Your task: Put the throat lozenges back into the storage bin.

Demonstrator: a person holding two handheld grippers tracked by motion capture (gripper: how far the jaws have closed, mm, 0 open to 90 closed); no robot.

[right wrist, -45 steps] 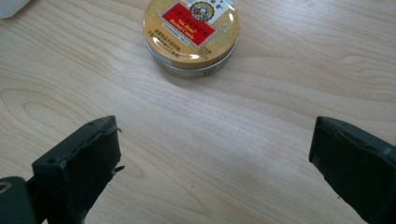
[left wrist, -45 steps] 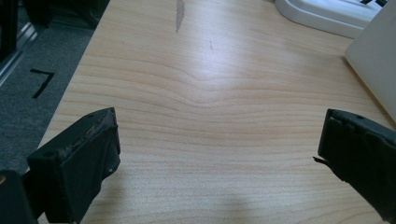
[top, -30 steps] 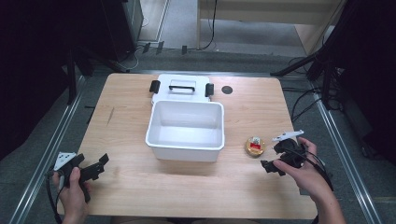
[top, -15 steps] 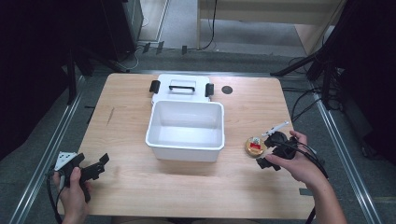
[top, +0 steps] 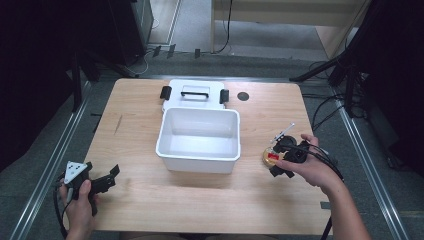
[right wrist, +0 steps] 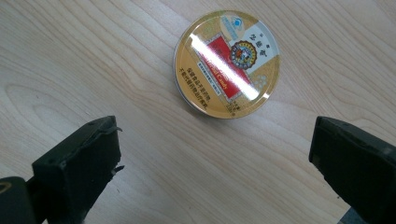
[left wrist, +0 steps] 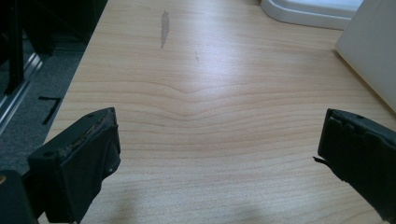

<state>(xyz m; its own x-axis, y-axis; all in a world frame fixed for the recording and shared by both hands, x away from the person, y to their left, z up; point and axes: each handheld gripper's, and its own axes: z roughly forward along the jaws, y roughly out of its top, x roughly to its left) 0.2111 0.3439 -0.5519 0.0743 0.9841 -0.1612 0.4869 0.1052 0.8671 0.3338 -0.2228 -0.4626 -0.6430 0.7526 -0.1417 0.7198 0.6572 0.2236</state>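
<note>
**Right gripper above tin**

The right gripper hovers wide open, holding nothing, over a gold tin just right of the bin. Its red label's small print is unreadable. Far left of the bin, the left gripper gapes empty.

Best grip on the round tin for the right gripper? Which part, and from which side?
Take the tin by its rim, coming straight down from above. It lies flat on the table, lid up, low and round, so the thin side wall is the only part to pinch, probably across the full width. The right gripper hangs over it with jaws open, wider than the tin, which lies slightly ahead.
</note>
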